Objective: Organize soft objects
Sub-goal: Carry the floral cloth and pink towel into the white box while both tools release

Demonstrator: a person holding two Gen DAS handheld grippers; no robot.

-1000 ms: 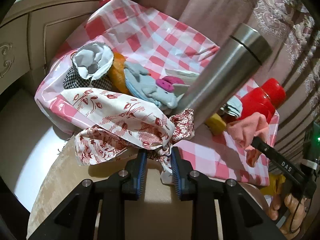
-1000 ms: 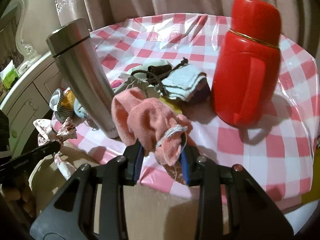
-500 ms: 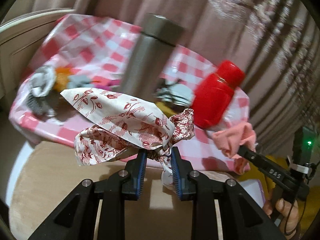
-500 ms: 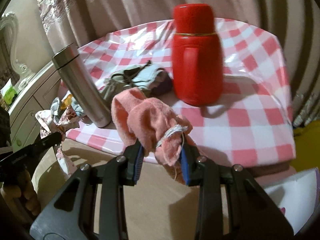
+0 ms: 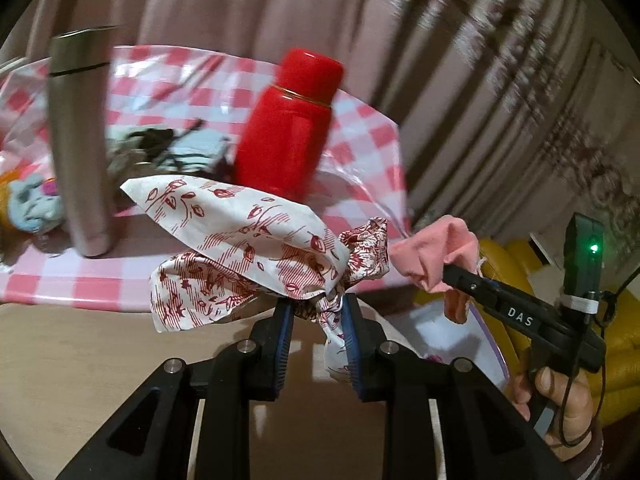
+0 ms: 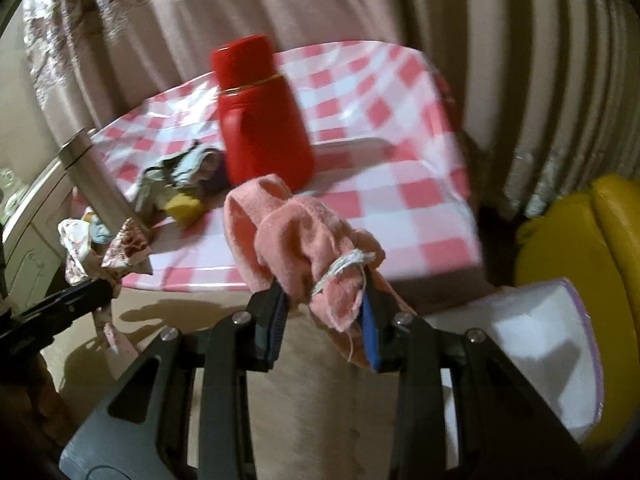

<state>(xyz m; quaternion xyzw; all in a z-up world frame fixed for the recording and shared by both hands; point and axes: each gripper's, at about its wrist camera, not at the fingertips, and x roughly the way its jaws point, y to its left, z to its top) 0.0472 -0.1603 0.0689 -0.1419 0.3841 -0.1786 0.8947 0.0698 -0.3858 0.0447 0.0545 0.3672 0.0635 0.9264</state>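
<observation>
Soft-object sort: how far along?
In hand: left gripper shut on a white red-printed cloth; right gripper shut on a pink terry cloth. Nothing visibly sorted yet. Left: the grey-green fabric pile and blue stuffed toy on the checked tablecloth.

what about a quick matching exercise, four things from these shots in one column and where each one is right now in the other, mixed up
Things:
1. red-printed white cloth
2. pink towel
3. red flask
4. steel flask

Places:
A. upright on the checked tablecloth, next to the heap of cloths
B. clamped in the right gripper
C. upright near the table's front edge, by a grey soft toy
D. clamped in the left gripper

Pairs: 1-D, 2-B, 3-A, 4-C
</observation>
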